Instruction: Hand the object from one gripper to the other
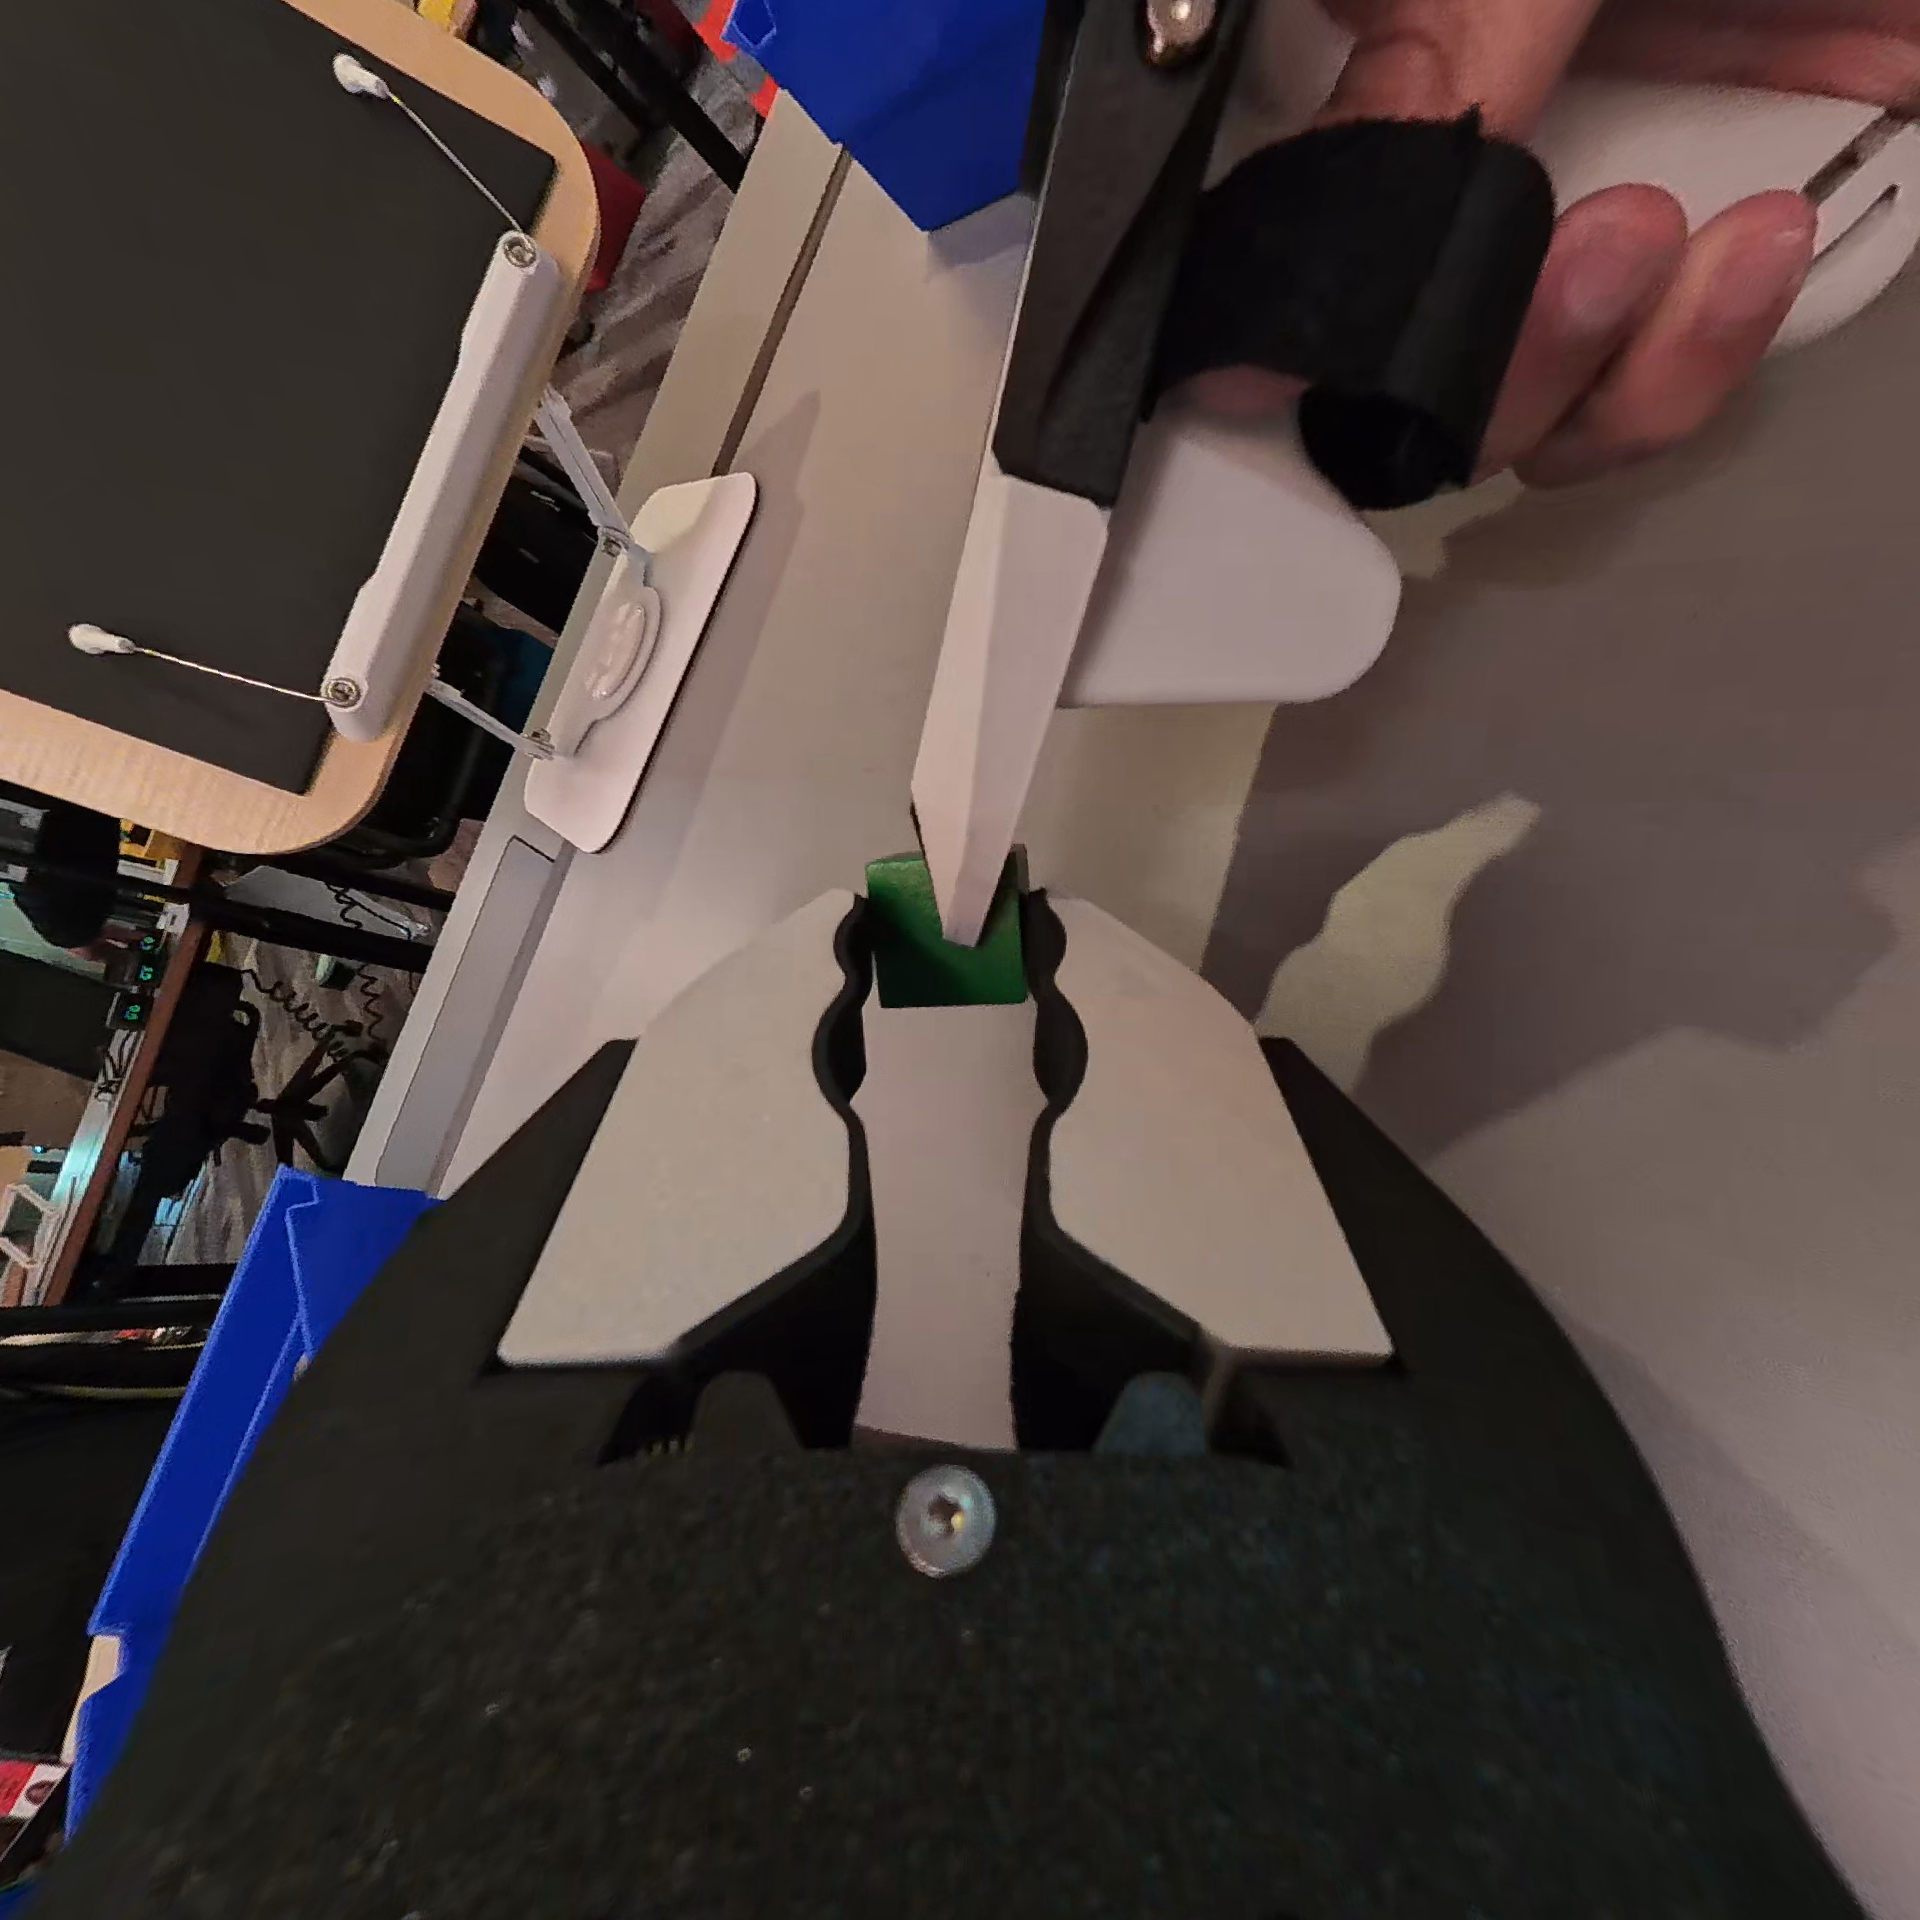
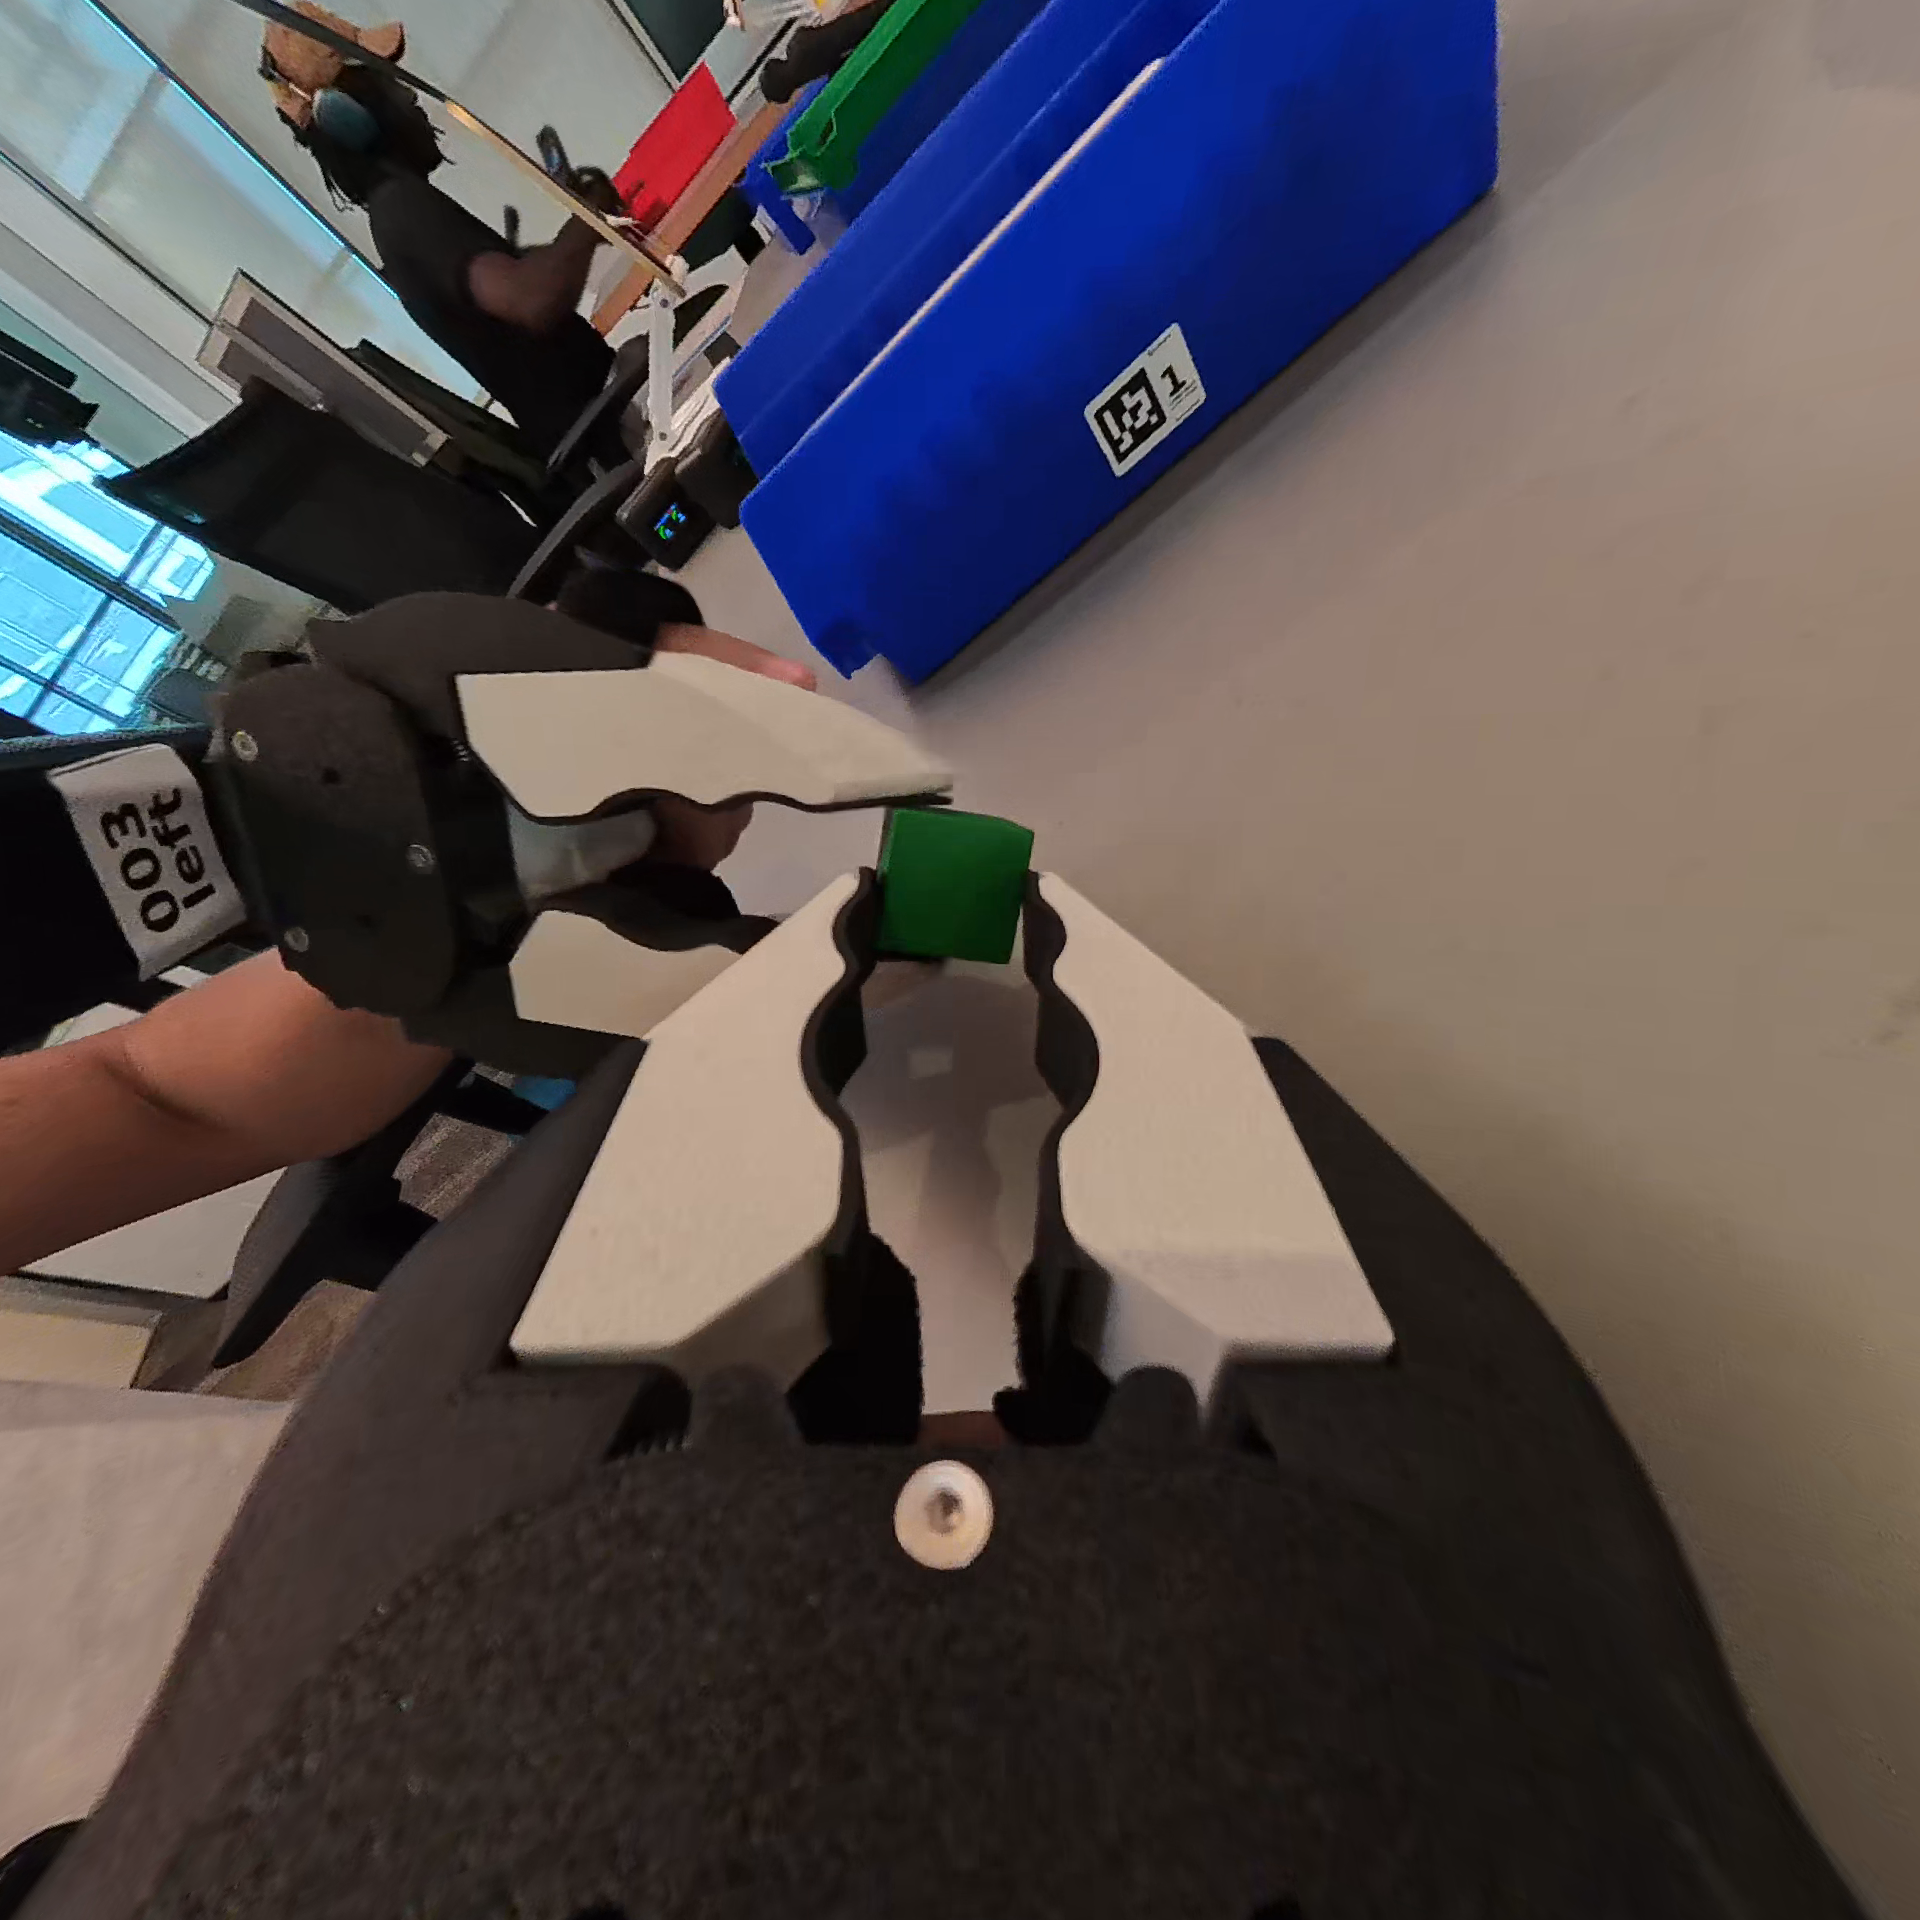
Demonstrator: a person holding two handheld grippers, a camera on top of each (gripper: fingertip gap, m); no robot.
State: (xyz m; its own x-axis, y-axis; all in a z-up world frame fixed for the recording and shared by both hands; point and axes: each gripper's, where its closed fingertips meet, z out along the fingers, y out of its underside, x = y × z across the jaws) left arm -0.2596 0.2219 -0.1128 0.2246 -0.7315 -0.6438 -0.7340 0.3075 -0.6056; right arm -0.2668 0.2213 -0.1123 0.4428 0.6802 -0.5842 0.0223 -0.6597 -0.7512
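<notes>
small green cube-shaped block (image 1: 940, 961) with no evident long axis, pinched at the tips of the left gripper (image 1: 948, 940), right gripper (image 2: 951, 914) also closed on it, above pale grey tabletop (image 2: 1507, 935), blue plastic bins (image 2: 1091, 343) behind

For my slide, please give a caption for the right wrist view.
Both grippers meet on a green cube above the grey table, beside blue bins.

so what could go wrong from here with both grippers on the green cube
1. The green cube sits only at the very tips of both the left gripper and the right gripper; a shallow pinch could let it twist or slip out when one lets go.
2. The grippers cross at close quarters, so the fingers could knock each other as one pulls away.
3. If dropped, the cube could fall to the table and roll.
</notes>
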